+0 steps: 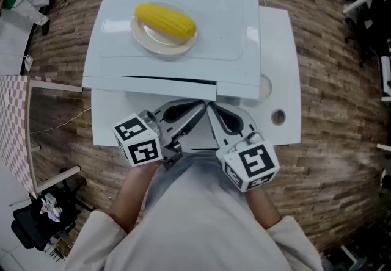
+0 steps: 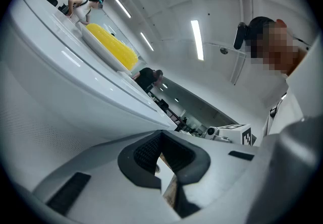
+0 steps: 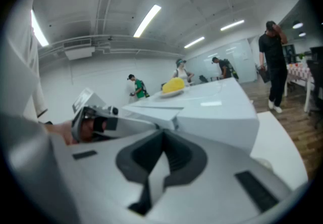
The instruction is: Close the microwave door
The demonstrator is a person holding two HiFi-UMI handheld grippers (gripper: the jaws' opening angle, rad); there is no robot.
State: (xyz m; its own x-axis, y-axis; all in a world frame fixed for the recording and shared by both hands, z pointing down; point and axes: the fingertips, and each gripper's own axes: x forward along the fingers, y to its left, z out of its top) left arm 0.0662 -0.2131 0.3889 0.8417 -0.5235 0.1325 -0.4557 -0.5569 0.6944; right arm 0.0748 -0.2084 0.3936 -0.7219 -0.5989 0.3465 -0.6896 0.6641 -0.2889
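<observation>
Just ahead of my left claw [image 2: 160, 142] and right claw [image 3: 162, 140], both pinched shut on nothing, the microwave door [image 1: 149, 85] runs crosswise, stretching mostly to their left.

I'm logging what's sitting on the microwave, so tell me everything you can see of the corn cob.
The corn cob is bright yellow, whole and bare, with no husk or leaves showing. It lies on its side, running diagonally across a small round pale plate and nearly spanning it. The plate stands on the flat white top of the microwave, toward the far left as the person faces it. Nothing but the plate touches the cob.
</observation>
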